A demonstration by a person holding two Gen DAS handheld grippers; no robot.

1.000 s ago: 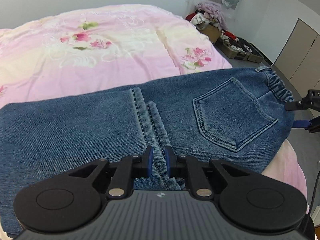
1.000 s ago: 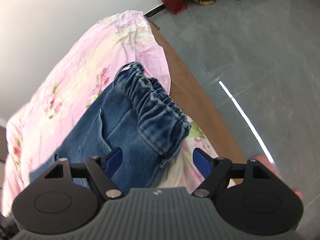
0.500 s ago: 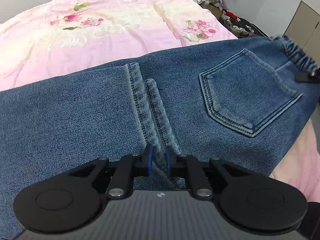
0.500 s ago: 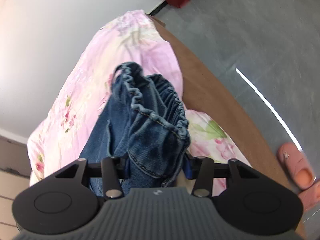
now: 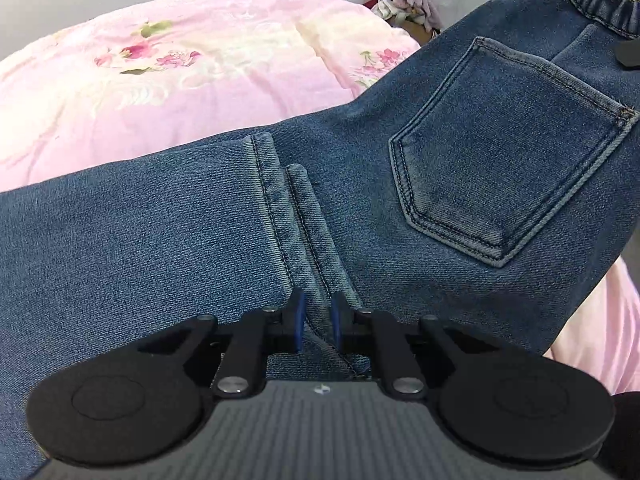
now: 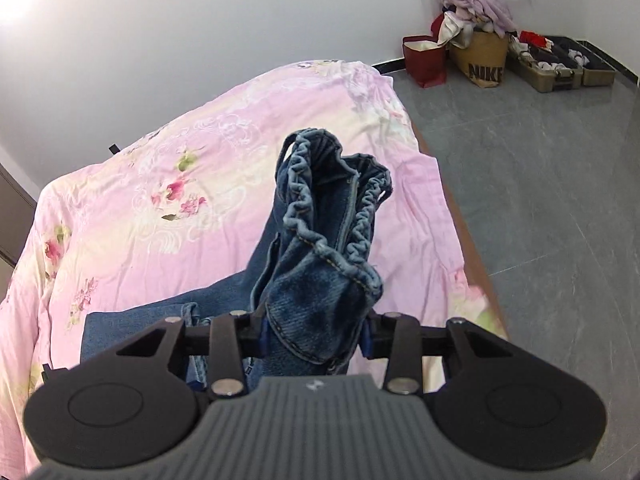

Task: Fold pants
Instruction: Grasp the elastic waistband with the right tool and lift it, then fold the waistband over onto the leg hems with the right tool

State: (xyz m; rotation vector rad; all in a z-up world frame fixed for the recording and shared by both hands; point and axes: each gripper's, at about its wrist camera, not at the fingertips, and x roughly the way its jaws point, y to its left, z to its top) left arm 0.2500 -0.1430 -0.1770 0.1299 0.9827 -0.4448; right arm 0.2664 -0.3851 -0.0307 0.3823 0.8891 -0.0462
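Note:
Blue jeans [image 5: 160, 220] lie across a pink floral bed [image 5: 200, 60], back pocket [image 5: 508, 152] up. My left gripper [image 5: 316, 312] is shut on the stacked leg hems [image 5: 304, 216] near the bed's front edge. My right gripper [image 6: 314, 332] has the bunched elastic waistband [image 6: 332, 248] between its pads; its jaws are still closing and they press on the denim. That waist end hangs lifted above the bed [image 6: 160, 200], while the rest of the jeans [image 6: 160, 320] stays flat. One right finger [image 5: 628, 52] shows at the left wrist view's right edge.
The bed's brown side edge [image 6: 460, 220] drops to a grey tiled floor [image 6: 560, 200] on the right. Against the far wall stand a red bag [image 6: 424, 60], a tan bag heaped with clothes [image 6: 484, 60] and an open case [image 6: 560, 64].
My right gripper went from open around the waistband to closed on it, then lifted it up and in over the bed. The left gripper has kept its hold on the hems.

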